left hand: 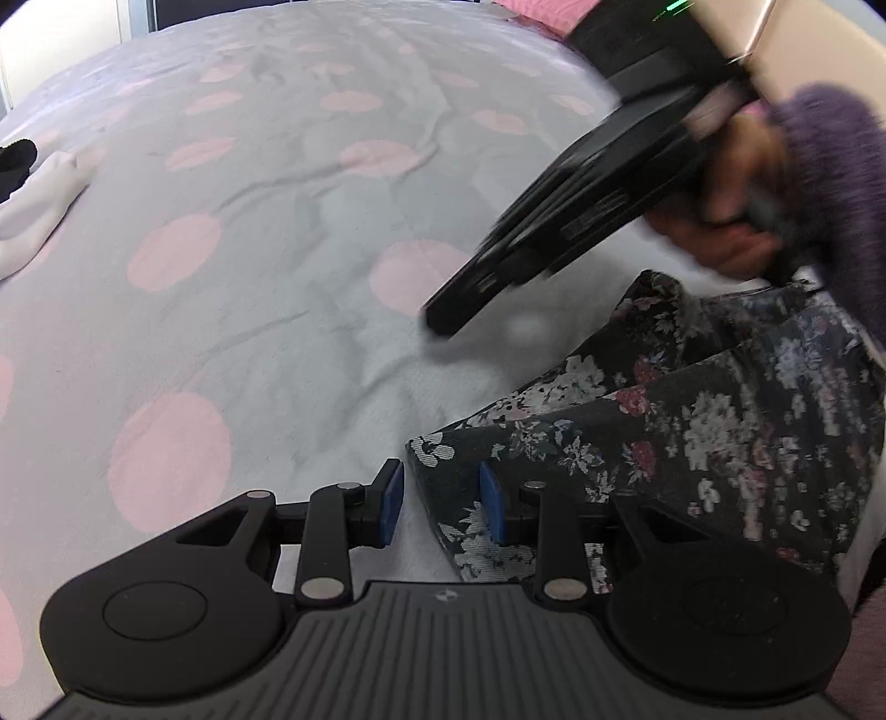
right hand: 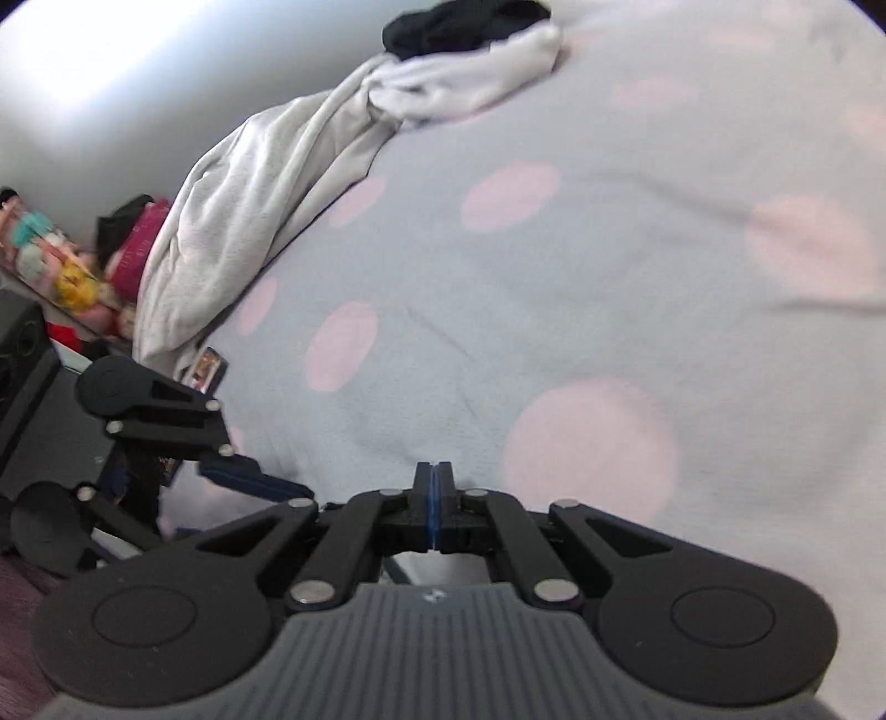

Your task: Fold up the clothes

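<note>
- While the left gripper (left hand: 441, 501) hangs low over the bed (left hand: 266, 343), its fingers (left hand: 392, 501) are spread, and the near corner of the floral garment (left hand: 637, 443) lies between the blue pads; contact with either pad cannot be confirmed.
- Judged step: take hold of that corner to begin a fold. Advice: close only once the hem sits well between the pads, so one layer is pinched and not the bedsheet beneath.
- Floral garment lies rumpled on the near right part of the bed, a ridge running through it; smoothing before folding would likely help.
- Right gripper (right hand: 435, 501), in its own view, has fingers pressed together with nothing between them; it hovers above bare spotted sheet.
- From the left wrist view the right gripper (left hand: 443, 321) appears motion-blurred above the sheet, just beyond the garment's far edge, held by the person's hand (left hand: 720, 221). It would need to open before taking a second corner.
- Farther off, a white garment (right hand: 443, 83) and a black garment (right hand: 459, 25) lie heaped at the bed's edge, well apart from the work; a pale grey garment (right hand: 238, 221) drapes beside them.
</note>
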`<move>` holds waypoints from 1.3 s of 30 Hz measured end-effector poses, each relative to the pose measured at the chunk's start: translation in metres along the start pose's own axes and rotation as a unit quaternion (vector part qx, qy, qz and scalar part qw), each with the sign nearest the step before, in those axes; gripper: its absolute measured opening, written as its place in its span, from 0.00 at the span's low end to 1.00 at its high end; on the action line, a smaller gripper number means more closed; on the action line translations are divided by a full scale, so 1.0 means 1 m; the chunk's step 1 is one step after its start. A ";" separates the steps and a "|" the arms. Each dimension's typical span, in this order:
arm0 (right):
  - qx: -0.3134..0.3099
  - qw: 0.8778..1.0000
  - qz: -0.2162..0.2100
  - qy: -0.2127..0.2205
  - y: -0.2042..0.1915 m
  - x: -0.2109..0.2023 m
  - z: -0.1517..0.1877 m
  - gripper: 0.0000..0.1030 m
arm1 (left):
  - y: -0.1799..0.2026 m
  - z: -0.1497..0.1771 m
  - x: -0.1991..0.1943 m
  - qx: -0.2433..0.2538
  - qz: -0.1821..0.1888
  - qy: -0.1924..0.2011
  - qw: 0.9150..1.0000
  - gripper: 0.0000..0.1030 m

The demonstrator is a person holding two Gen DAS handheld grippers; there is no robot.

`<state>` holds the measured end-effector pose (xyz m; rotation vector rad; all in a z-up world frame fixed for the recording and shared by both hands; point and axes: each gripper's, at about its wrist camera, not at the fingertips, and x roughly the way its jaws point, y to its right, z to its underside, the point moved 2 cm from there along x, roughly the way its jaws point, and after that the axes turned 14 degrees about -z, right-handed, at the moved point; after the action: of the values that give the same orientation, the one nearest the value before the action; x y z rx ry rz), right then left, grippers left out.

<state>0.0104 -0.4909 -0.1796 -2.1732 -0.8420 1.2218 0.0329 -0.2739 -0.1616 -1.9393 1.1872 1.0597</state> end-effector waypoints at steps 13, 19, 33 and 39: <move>0.076 0.965 0.223 0.112 -0.078 -0.106 0.129 0.26 | 0.046 0.021 -0.059 0.069 -0.034 0.036 0.996 0.26; 0.148 0.927 0.320 0.127 -0.095 -0.123 0.210 0.26 | 0.079 0.061 -0.078 0.110 -0.005 0.011 0.994 0.17; 0.270 0.849 0.421 0.173 -0.089 -0.182 0.302 0.22 | 0.074 0.117 -0.074 0.145 -0.070 -0.065 0.985 0.16; 0.292 0.833 0.385 0.271 -0.099 -0.217 0.316 0.34 | 0.052 0.106 -0.092 0.082 -0.074 -0.039 0.993 0.20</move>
<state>-0.3802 -0.5405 -0.1385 -2.1513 0.6442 0.8923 -0.0719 -0.1704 -0.1382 -1.8120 1.0376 0.9212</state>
